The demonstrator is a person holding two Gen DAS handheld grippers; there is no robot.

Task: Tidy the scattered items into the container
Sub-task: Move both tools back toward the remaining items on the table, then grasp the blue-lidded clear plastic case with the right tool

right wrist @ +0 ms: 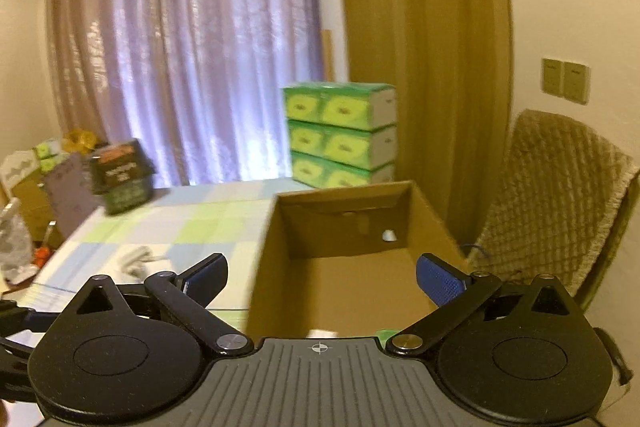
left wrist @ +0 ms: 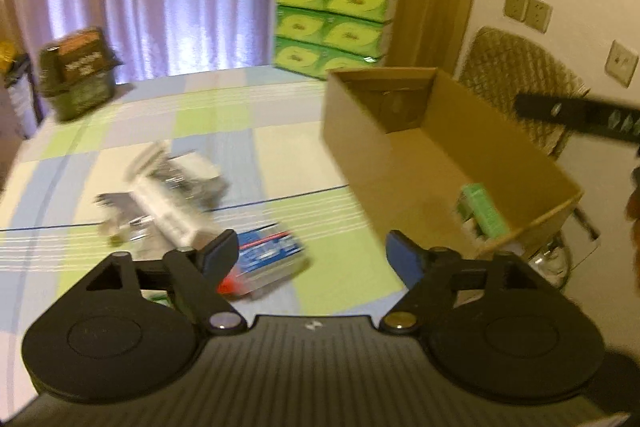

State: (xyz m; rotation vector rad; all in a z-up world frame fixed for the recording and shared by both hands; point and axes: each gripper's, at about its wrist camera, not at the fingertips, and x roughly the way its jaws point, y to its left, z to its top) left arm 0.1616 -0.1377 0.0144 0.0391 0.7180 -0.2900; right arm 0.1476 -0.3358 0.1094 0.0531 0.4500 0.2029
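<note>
Cardboard box [left wrist: 420,147] on the table [left wrist: 120,131] holds 1 green pack [left wrist: 482,213]; about 3 blurred items [left wrist: 176,195] lie beside it, including a blue packet [left wrist: 272,253]. Left gripper [left wrist: 310,253] and right gripper [right wrist: 320,279] both gape wide, empty.

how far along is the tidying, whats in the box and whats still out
Early on. One green packet already lies in the cardboard box. Nothing is in hand: the left gripper and right gripper are both open and empty, the right one over the box. Still out on the checked tablecloth: a blue and red packet and a blurred pile of white and silver packages.
</note>
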